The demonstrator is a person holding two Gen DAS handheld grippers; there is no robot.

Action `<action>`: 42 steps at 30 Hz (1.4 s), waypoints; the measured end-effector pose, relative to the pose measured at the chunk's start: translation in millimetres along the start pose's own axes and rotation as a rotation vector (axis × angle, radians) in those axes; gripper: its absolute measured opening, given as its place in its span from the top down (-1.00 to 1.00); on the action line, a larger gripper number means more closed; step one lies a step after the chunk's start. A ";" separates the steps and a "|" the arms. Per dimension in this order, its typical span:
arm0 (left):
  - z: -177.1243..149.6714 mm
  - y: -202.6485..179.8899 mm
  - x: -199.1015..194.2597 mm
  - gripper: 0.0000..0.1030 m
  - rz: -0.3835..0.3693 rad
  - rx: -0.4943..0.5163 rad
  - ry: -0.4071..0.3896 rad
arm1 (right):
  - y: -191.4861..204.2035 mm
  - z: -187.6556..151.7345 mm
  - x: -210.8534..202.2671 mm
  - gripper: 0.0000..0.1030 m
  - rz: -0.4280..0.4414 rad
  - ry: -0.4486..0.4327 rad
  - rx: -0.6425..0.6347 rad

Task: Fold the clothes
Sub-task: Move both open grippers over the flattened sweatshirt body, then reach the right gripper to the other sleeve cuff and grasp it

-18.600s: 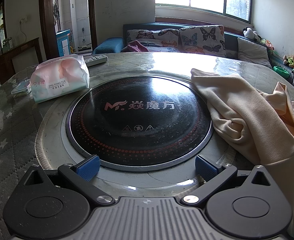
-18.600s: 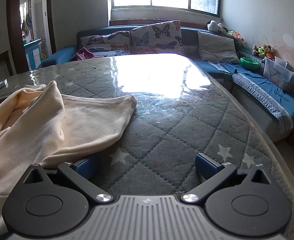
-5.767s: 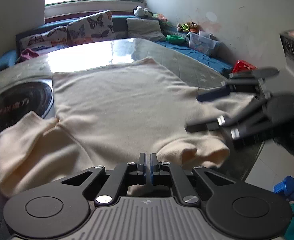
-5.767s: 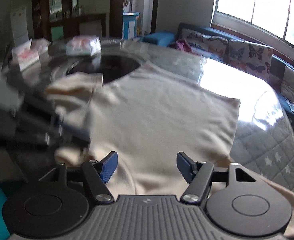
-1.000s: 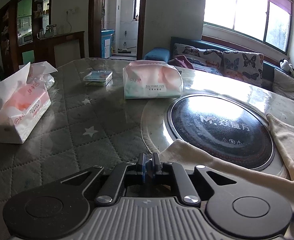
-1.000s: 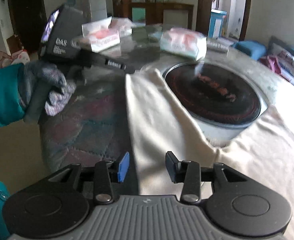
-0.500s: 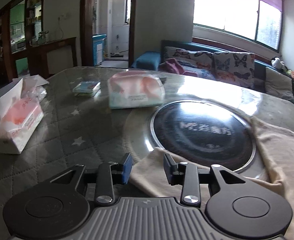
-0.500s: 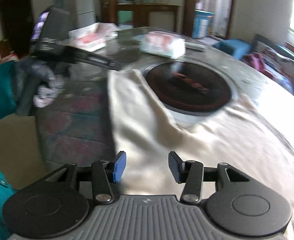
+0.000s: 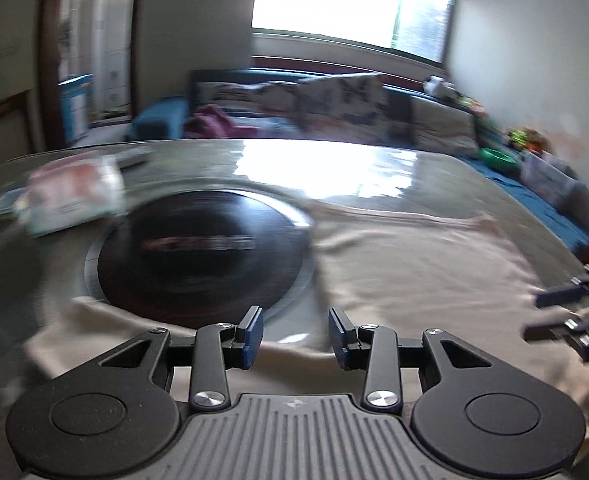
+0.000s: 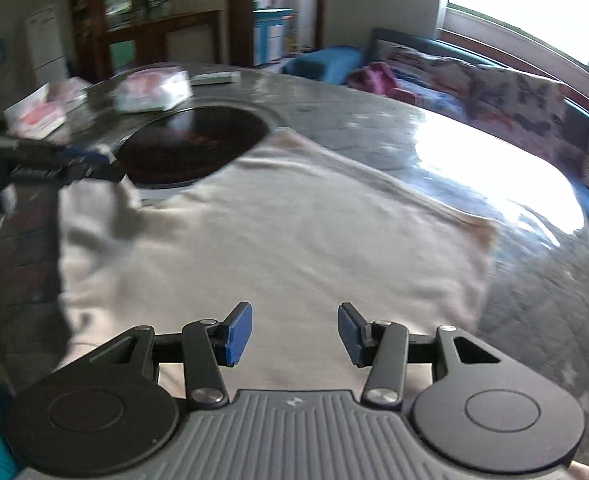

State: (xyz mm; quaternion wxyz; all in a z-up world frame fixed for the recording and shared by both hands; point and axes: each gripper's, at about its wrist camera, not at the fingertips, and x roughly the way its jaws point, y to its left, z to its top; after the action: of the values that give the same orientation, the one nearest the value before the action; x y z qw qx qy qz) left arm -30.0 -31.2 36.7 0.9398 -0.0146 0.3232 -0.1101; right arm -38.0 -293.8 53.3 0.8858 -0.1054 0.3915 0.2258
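Glass-topped table (image 10: pixel 494 152) bears a cream garment (image 10: pixel 294 240) — hem far; both hand-held grippers part-open, empty.

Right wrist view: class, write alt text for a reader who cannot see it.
A cream garment lies spread flat on a round table, with the open right gripper above its near edge. At far left the left gripper reaches over one sleeve beside a dark round cooktop; tissue packs sit behind.
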 end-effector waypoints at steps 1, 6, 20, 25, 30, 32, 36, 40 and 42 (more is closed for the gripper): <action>0.7 -8.7 4.2 0.24 -0.021 0.015 0.004 | -8.6 -1.6 0.3 0.07 -0.010 -0.003 0.019; 0.4 -31.4 31.0 0.24 -0.057 0.055 0.056 | -39.2 -8.2 10.7 0.07 -0.044 0.006 0.090; 9.7 -25.8 58.1 0.24 -0.044 0.061 0.122 | -83.2 14.0 35.1 0.07 -0.078 -0.002 0.121; 30.8 -30.6 75.6 0.24 -0.044 0.084 0.108 | -98.7 30.8 59.3 0.06 -0.086 0.011 0.125; 55.6 -36.1 99.6 0.26 -0.067 0.094 0.092 | -117.9 40.8 74.5 0.06 -0.089 0.000 0.165; 62.7 -36.7 111.7 0.26 -0.073 0.090 0.096 | -124.2 42.8 78.3 0.06 -0.093 -0.004 0.177; 71.7 -33.5 133.8 0.28 -0.079 0.068 0.113 | -136.0 45.0 82.9 0.06 -0.093 -0.016 0.195; 74.0 -27.0 146.6 0.29 -0.075 0.048 0.121 | -144.1 45.2 84.5 0.06 -0.086 -0.031 0.209; 75.0 -23.7 149.1 0.27 -0.079 0.035 0.119 | -145.9 45.3 85.8 0.06 -0.084 -0.034 0.207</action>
State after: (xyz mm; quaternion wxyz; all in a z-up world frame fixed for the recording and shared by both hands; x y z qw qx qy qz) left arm 125.4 -89.8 8.2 0.9139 -0.0043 0.3758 -0.1535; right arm 112.4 -377.9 21.6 0.9072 -0.0257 0.3927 0.1485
